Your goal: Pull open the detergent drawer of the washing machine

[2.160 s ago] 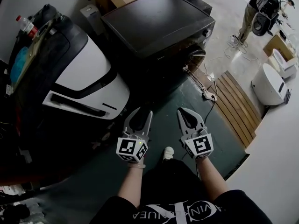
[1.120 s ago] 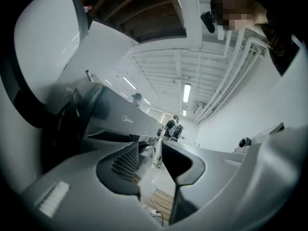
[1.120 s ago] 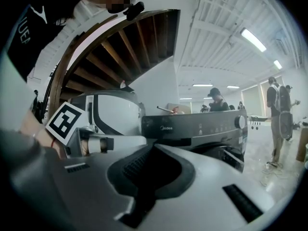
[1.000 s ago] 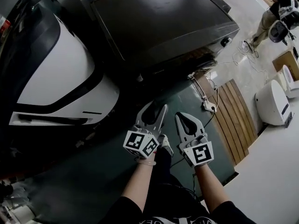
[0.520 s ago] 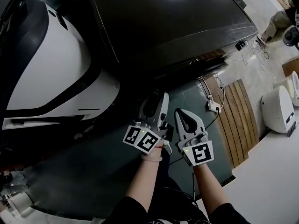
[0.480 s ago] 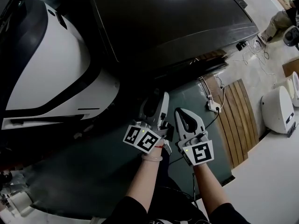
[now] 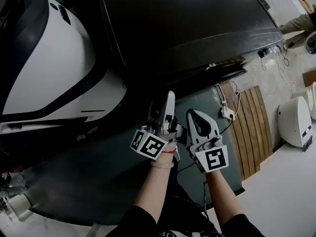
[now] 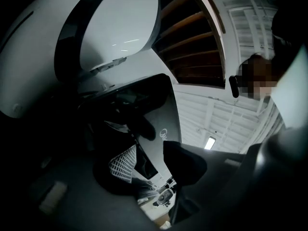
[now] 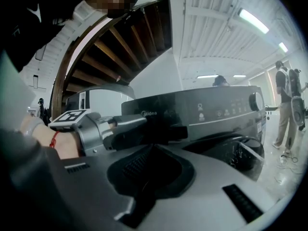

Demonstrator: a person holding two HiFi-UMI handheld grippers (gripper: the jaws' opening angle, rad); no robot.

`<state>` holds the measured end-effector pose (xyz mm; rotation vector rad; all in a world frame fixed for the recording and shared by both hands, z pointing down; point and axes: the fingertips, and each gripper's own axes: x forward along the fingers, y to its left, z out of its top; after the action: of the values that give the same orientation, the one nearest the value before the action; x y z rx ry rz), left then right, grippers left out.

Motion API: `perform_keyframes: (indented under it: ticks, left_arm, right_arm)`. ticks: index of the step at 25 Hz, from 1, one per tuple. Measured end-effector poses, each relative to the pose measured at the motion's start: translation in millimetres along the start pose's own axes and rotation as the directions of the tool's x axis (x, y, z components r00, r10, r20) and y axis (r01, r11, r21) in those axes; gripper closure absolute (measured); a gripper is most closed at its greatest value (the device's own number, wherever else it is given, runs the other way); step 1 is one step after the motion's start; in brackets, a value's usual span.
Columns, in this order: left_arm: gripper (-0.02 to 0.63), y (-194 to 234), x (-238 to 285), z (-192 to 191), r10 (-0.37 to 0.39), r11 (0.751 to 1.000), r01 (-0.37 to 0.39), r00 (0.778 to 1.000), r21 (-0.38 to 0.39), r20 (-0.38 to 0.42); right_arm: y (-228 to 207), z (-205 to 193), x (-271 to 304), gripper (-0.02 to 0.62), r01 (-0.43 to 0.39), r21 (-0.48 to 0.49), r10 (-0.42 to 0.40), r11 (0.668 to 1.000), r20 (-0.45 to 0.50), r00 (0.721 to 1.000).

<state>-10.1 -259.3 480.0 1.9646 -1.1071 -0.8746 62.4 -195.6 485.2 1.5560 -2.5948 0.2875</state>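
Observation:
The dark washing machine (image 7: 187, 19) fills the top of the head view. Its control panel (image 9: 211, 112) faces me in the right gripper view, with the drawer end at its left by the logo (image 8: 163, 133). My left gripper (image 7: 169, 98) is rolled on its side and reaches up to that left end (image 9: 180, 134). Its jaws (image 8: 151, 170) are opening, with only the panel behind the gap and nothing between them. Whether they touch the drawer front I cannot tell. My right gripper (image 7: 191, 113) hangs just to the right, shut and empty (image 9: 153, 153).
A white and black appliance (image 7: 49, 68) stands close on the left. The washer's round door (image 9: 245, 153) sits under the panel. A power strip (image 7: 227, 113) and wooden slats (image 7: 252, 117) lie on the right floor beside a white rounded unit (image 7: 295, 120). A person (image 9: 288, 105) stands far right.
Both grippers have moved in toward the washer's front, which now fills more of the head view. The left gripper has rolled onto its side.

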Motion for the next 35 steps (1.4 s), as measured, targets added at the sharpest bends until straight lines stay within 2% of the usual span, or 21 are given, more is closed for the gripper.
perform_keyframes:
  ticks: [6,9,18,25,35]
  left_arm:
    - [0.436,3,3,10,-0.036,0.998,0.041,0.995,-0.053,0.089]
    - [0.436,4,4,11,-0.054,0.995,0.062,0.993,-0.075,0.104]
    - [0.491,9,2,7,-0.067,0.998,0.067,0.997,-0.007,0.022]
    - [0.489,3,-5,3,-0.096,0.995,0.096,0.995,-0.006,0.001]
    - [0.489,-2,-15,-1,-0.091,0.996,0.091,0.996,-0.003,0.0]
  right_arm:
    - [-3,-12,-3,0.583,-0.021,-0.031,0.021,0.999,-0.016,1.0]
    - [-6,-9,-1,0.583,-0.009,-0.017,0.009,1.0,-0.016,1.0]
    - [0,-12,-6,0.583,-0.008,-0.014,0.008,1.0,-0.005,1.0]
    - [6,-17,-11,0.583,-0.01,-0.002,0.01,1.0,-0.01,1.0]
    - [9,-14,-10,0.583,-0.082,-0.048,0.082,0.995,0.0,0.997]
